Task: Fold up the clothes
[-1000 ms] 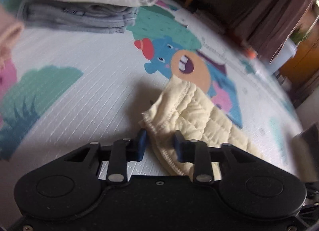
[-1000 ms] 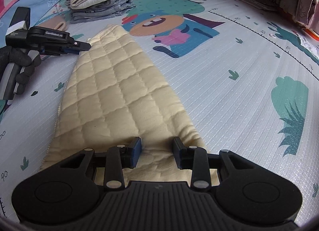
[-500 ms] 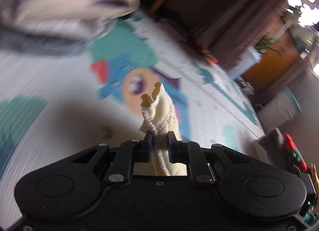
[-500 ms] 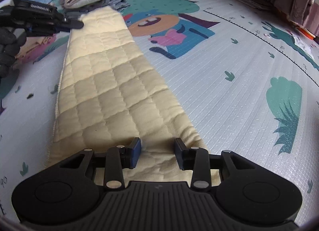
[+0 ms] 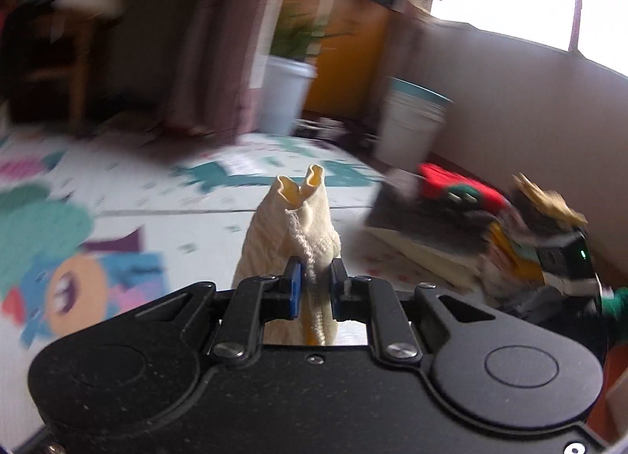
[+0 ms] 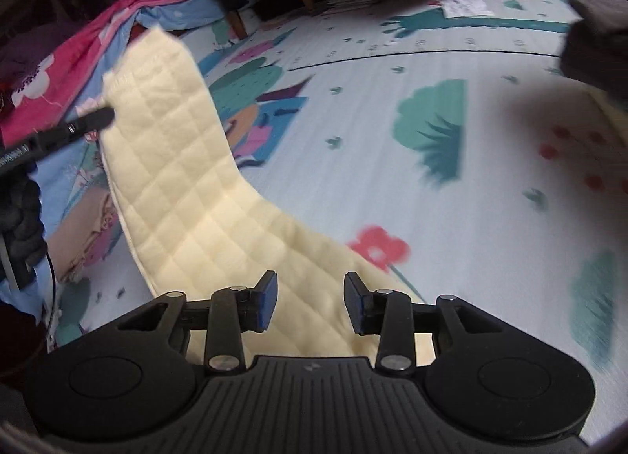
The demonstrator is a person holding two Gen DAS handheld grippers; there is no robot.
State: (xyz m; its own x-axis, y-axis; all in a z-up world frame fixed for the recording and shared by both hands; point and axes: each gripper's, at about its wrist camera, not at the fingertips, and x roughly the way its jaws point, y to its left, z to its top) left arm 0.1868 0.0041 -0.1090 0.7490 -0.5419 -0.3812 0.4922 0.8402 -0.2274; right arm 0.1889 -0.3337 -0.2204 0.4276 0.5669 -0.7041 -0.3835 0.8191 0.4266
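Lower centre of left wrist view: left gripper [image 5: 316, 283] clamped on cream quilted cloth [image 5: 290, 234], corner now lifted off play mat [image 6: 392, 120], a second ago flat. Right gripper [image 6: 310, 303] spread wide over near end, gripping nothing. Fold-over likely begun.

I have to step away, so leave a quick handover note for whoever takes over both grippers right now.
Left gripper: shut on one end of the cream quilted cloth, lifted off the play mat.
Right gripper: open, the cloth's near end lying between its fingers, not pinched.
The cloth hangs in a long strip from the raised end down to the mat.
Done: far end picked up.
Left: probably bring that end over to the near end, flatten the fold, then stack it.
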